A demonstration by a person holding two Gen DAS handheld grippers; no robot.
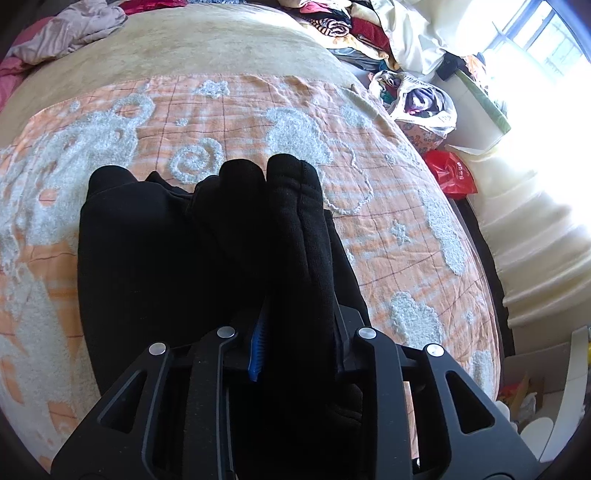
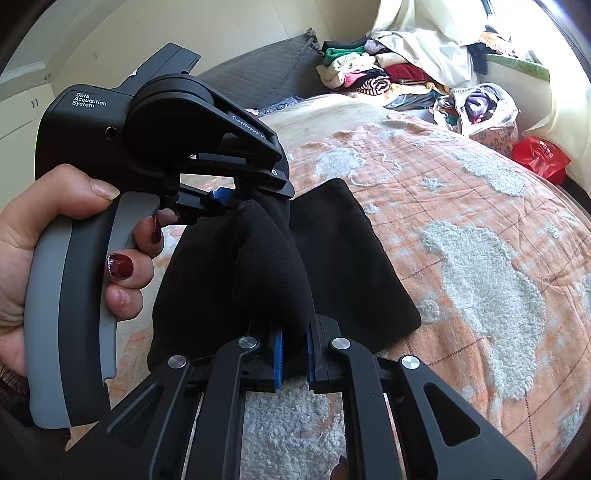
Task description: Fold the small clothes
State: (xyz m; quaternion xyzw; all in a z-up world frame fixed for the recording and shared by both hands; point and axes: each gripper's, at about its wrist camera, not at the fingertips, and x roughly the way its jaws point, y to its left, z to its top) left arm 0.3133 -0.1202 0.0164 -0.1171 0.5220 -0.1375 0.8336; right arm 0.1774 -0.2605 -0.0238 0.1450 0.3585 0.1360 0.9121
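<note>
A small black garment point(image 1: 207, 251) hangs bunched over the orange-and-white bedspread point(image 1: 236, 110). My left gripper point(image 1: 295, 347) is shut on a thick fold of it; one blue pad point(image 1: 256, 350) shows beside the cloth. In the right wrist view the black garment point(image 2: 332, 258) is lifted at two ends, with its lower part lying on the bedspread point(image 2: 480, 221). My right gripper point(image 2: 293, 354) is shut on one bunched end. The left gripper point(image 2: 236, 195), held by a hand with red nails, grips the other end just above and to the left.
A heap of mixed clothes point(image 2: 369, 74) lies at the far end of the bed. A plastic bag of clothes point(image 2: 480, 107) and a red bag point(image 2: 539, 155) sit at the right bed edge. A pink crumpled cloth point(image 1: 70, 29) lies far left. A bright window point(image 1: 546, 40) is on the right.
</note>
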